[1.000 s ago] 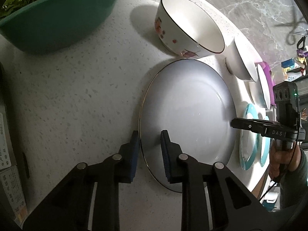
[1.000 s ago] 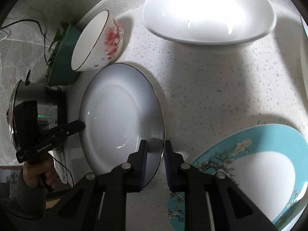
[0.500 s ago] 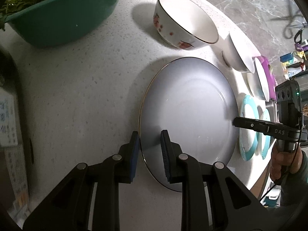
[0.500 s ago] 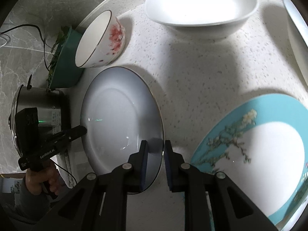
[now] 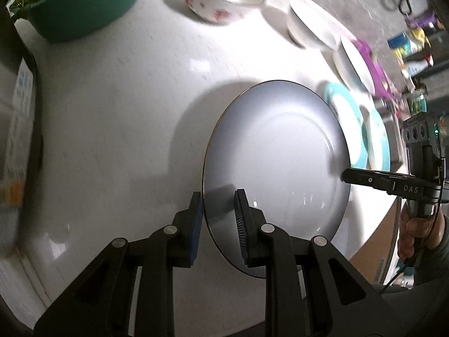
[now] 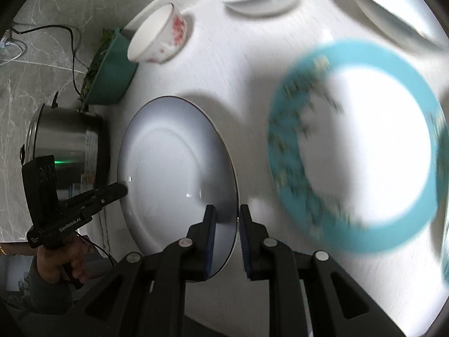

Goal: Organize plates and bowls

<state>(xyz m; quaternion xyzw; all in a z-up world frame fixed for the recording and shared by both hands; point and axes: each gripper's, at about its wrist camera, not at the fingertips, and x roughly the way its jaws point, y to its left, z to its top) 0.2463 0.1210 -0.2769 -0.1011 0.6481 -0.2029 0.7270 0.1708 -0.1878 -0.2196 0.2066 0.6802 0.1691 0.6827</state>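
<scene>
Blurring hides the teal-rimmed plate [image 6: 353, 151] pattern — flowers, perhaps.

A wide bare stretch of counter [image 5: 118, 118] is lying open to the left of the gray plate [image 5: 277, 151]; a green basin [image 5: 81, 8] and a steel pot [image 6: 64, 137] are closing off that side's far edge; a flowered bowl [image 5: 221, 0] and a white bowl [image 5: 308, 25] are standing along the back; a turquoise plate [image 6: 356, 146] is crowding the right, with only a narrow strip of counter between it and the gray plate.
</scene>
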